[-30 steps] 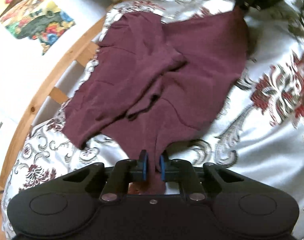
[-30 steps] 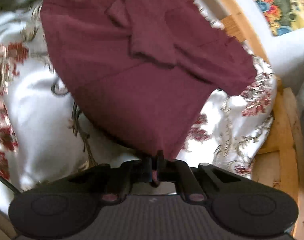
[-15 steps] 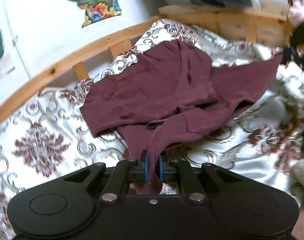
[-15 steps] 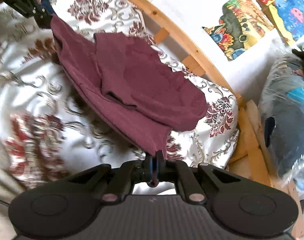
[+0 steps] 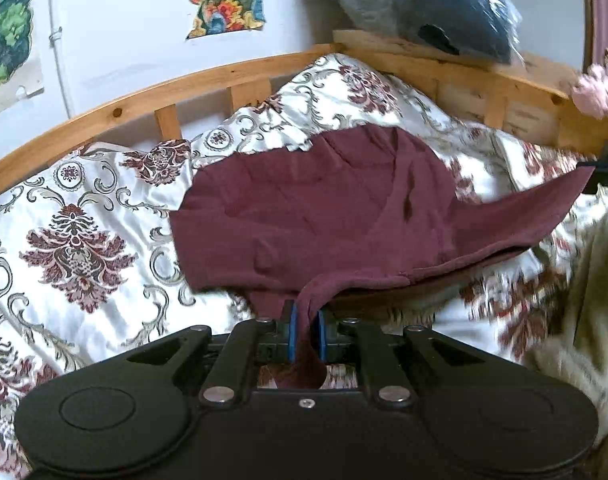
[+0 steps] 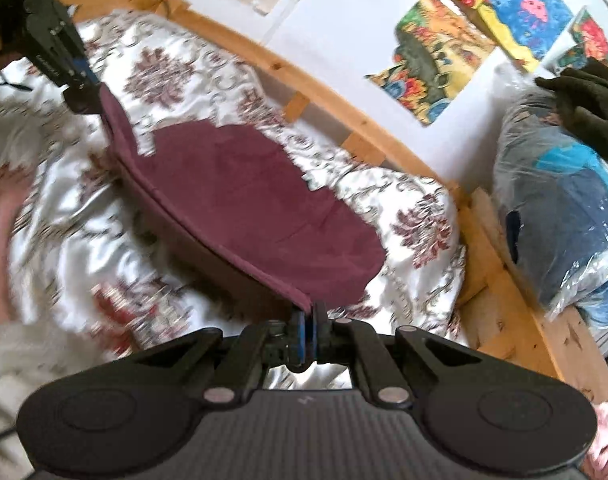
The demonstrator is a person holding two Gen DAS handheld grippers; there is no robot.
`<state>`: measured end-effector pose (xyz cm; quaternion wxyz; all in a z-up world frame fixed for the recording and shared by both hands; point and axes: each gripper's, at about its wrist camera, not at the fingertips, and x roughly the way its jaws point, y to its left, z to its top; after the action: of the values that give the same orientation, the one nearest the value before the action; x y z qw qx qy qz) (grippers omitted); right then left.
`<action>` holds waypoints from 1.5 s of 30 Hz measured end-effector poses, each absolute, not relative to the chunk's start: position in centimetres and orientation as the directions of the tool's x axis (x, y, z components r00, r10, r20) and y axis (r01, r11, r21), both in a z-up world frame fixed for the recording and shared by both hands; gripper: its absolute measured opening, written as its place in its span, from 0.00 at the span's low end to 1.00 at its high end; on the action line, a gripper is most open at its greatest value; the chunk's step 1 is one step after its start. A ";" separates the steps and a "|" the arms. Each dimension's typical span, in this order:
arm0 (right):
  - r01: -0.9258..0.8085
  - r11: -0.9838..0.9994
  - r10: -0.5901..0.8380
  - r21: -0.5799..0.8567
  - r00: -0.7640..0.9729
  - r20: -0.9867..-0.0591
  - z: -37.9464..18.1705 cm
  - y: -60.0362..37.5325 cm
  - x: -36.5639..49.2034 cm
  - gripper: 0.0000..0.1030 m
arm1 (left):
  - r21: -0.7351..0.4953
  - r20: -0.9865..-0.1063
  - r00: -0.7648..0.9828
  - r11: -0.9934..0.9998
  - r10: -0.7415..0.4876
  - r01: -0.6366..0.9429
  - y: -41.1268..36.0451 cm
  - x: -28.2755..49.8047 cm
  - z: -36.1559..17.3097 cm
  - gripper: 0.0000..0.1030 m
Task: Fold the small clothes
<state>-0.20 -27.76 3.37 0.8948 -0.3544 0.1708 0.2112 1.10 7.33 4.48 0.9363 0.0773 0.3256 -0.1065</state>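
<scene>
A maroon garment (image 5: 304,220) lies partly folded on a white bedspread with dark red floral print (image 5: 76,248). My left gripper (image 5: 305,320) is shut on a bunched corner of it, and the cloth runs up from between the blue pads. In the right wrist view the same maroon garment (image 6: 244,208) stretches between both tools. My right gripper (image 6: 308,320) is shut on its near corner. The left gripper (image 6: 86,84) shows at the upper left, pinching the far corner. The stretched hem hangs above the bedspread (image 6: 192,68).
A wooden bed rail (image 5: 144,100) curves along the wall, which carries colourful pictures (image 6: 427,64). A plastic-wrapped blue bundle (image 6: 563,216) sits at the bed's corner. A pink cloth (image 5: 599,88) lies at the far right.
Both grippers rose and rolled, lifting the garment's near hem off the bedspread and drawing it taut between them. The views swung up to show the rail and the wall.
</scene>
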 end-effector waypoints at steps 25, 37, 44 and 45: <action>-0.380 0.735 0.150 -0.562 0.899 -0.411 1.3 -21.0 29.6 0.04 | 0.163 -0.734 0.674 0.985 0.087 0.050 10.0 30.8 5.8 0.12; -0.376 0.812 0.097 -0.447 0.841 -0.532 -2.1 -20.3 36.8 0.06 | 0.098 -0.764 0.638 0.995 0.091 -0.025 10.6 37.2 0.8 0.25; -0.367 0.830 0.100 -0.420 0.839 -0.536 -1.7 -20.9 36.4 0.43 | -0.040 -0.728 0.684 0.994 0.041 -0.103 12.9 35.8 1.6 0.91; -0.361 0.836 0.100 -0.414 0.841 -0.532 -1.6 -21.3 35.9 0.59 | -0.055 -0.708 0.704 0.991 0.047 -0.122 13.4 35.1 1.9 0.94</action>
<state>35.94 -21.28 -1.61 0.9240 -0.2580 0.2532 0.1246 35.06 13.40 1.92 0.9218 -0.0488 0.3818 0.0457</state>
